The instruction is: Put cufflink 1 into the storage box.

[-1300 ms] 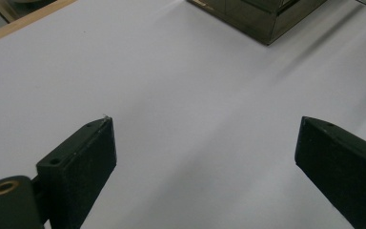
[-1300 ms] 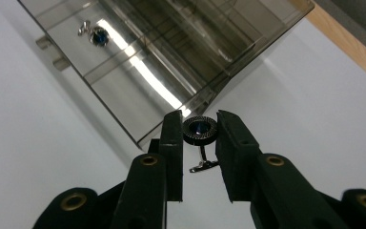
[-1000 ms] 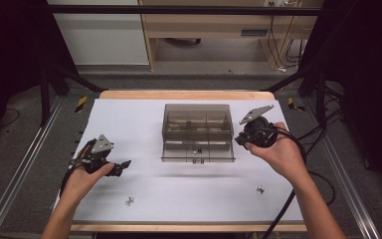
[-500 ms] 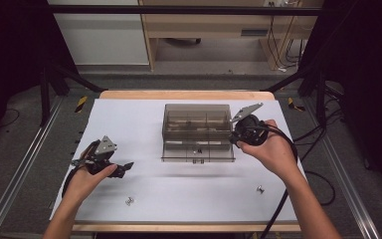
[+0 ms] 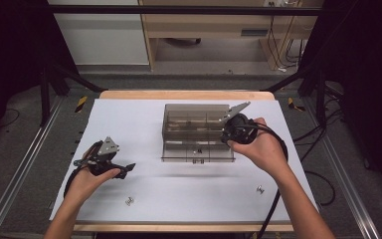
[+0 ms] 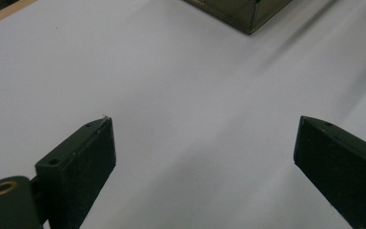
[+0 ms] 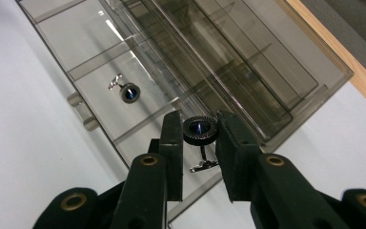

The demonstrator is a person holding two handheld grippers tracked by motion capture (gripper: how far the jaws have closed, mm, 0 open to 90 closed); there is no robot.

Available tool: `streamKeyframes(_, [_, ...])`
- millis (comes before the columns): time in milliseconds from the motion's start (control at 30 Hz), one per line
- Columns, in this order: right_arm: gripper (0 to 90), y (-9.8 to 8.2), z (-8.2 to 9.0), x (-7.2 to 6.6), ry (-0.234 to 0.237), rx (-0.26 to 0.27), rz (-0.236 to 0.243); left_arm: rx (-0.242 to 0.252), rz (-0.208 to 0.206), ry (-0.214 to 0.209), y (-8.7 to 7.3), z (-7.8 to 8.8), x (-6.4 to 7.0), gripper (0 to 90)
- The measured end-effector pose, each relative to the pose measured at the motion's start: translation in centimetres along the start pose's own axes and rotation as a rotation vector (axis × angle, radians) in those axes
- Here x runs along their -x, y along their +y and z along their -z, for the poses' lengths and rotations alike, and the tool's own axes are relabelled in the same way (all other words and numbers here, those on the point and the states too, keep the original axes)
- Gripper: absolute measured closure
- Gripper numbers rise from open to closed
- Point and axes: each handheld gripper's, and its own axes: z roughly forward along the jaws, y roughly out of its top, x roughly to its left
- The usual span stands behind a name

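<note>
Smoke-grey clear plastic organiser box (image 7: 248, 71) lies directly under the right claw (image 7: 199, 138), whose jaws pinch a round black-rimmed, blue-centred cufflink (image 7: 199, 130) with its post hanging down, poised over the open drawer compartment beside the one already holding a matching cufflink (image 7: 126, 90).

Right tool (image 7: 198, 143): black jaws, brass-coloured rivets. Cufflink (image 7: 199, 130) between its jaws: dark ridged rim, blue centre, silver stem. Second cufflink (image 7: 128, 92) in drawer: same dark ring, blue centre, silver bar. Drawer organiser (image 5: 197, 130): smoky grey, see-through. Bench (image 5: 144, 124): white top, pale wood edge. Left tool (image 5: 113, 167): black, grey plate. Two loose cufflinks (image 5: 129, 201) on bench: silver.
</note>
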Motion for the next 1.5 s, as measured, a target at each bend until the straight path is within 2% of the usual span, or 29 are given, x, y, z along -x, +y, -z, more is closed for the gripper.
streamKeyframes(233, [73.3,1.4,-0.9,-1.3,0.015,-0.021,0.048,-0.008,0.000,-0.004,0.0,-0.2,0.1,6.4])
streamKeyframes(667, [73.3,3.3,-2.5,-3.7,0.055,-0.034,0.107,-0.013,-0.015,-0.003,0.1,-0.2,0.4,6.6])
streamKeyframes(867, [73.3,3.6,-3.2,-3.9,0.071,-0.042,0.107,-0.002,-0.012,-0.001,0.2,0.2,0.2,6.6])
streamKeyframes(1233, [73.2,3.8,-5.0,-4.3,0.089,-0.072,0.109,-0.011,-0.015,-0.005,0.2,0.1,0.3,6.6])
streamKeyframes(1333, [73.3,4.0,-5.4,-4.2,0.117,-0.062,0.096,-0.013,-0.021,-0.010,0.2,0.1,0.4,6.6])
streamKeyframes(1500, [73.2,3.9,-5.9,-4.1,0.102,-0.079,0.094,-0.012,-0.025,-0.010,0.3,0.2,0.4,6.6])
